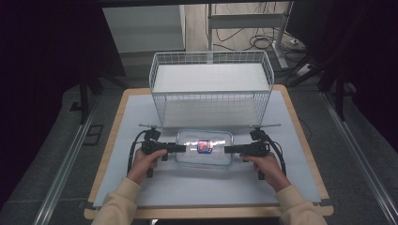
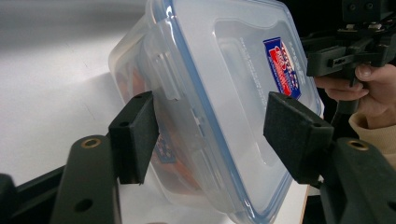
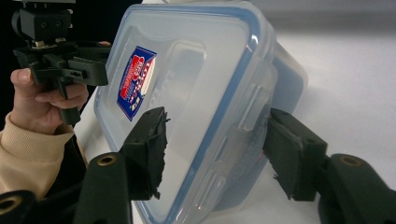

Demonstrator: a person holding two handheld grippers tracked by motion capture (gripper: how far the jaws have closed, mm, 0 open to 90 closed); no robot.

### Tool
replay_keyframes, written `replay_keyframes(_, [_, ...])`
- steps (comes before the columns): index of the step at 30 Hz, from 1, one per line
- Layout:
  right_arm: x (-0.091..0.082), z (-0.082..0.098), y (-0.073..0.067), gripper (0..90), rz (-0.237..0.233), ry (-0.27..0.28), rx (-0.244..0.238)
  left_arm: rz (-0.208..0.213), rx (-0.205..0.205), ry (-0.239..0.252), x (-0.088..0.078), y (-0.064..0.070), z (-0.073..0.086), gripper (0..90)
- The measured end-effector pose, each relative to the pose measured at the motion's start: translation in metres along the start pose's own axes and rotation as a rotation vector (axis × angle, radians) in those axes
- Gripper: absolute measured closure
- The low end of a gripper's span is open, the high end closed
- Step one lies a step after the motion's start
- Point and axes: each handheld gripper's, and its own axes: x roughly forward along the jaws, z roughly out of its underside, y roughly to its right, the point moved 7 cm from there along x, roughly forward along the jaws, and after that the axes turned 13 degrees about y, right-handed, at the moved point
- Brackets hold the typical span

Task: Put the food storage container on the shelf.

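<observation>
A clear plastic container [image 1: 204,154] with a blue-rimmed snap lid and a red and blue sticker [image 1: 204,146] lies flat on the white mat, just in front of the wire basket. My left gripper [image 1: 182,148] is at its left end and my right gripper [image 1: 228,150] at its right end, both held level. In the left gripper view the container [image 2: 224,93] sits between the jaws of the left gripper [image 2: 210,135], one pad against its base and one over the lid. In the right gripper view the right gripper [image 3: 215,144] clamps the container [image 3: 187,93] the same way.
A white wire basket [image 1: 211,94] stands at the back of the table, its front wall just behind the container. The white mat [image 1: 197,187] covers the wooden tabletop [image 1: 108,154]. Each gripper view shows the other hand and its gripper beyond the container.
</observation>
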Motion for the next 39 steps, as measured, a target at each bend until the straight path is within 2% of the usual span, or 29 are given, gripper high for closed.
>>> replay_keyframes(5, [-0.004, 0.001, -0.003, 46.0, -0.010, 0.001, -0.026, -0.002, 0.012, 0.021, -0.004, 0.003, 0.003, 40.2])
replay_keyframes(10, [-0.008, 0.003, -0.006, 48.3, -0.028, 0.006, -0.034, 0.014, 0.021, 0.030, -0.009, 0.005, 0.004, 43.4])
replay_keyframes(11, [-0.008, 0.004, -0.006, 48.6, -0.029, 0.014, -0.049, 0.018, 0.024, 0.031, -0.010, 0.005, 0.004, 44.0])
replay_keyframes(16, [-0.014, 0.009, -0.011, 50.7, -0.041, 0.029, -0.074, 0.031, 0.055, 0.029, -0.014, 0.009, 0.006, 46.9])
replay_keyframes(20, [-0.016, 0.010, -0.014, 50.7, -0.034, 0.034, -0.098, 0.028, 0.070, 0.030, -0.015, 0.011, 0.007, 47.3])
replay_keyframes(28, [-0.017, 0.012, -0.015, 51.6, -0.045, 0.037, -0.102, 0.052, 0.053, 0.046, -0.019, 0.010, 0.010, 50.6])
replay_keyframes(33, [-0.017, 0.012, -0.016, 51.6, -0.047, 0.041, -0.117, 0.040, 0.046, 0.057, -0.020, 0.012, 0.011, 50.8])
replay_keyframes(39, [-0.019, 0.012, -0.017, 52.9, -0.054, 0.037, -0.100, 0.023, 0.037, 0.064, -0.022, 0.016, 0.013, 51.5])
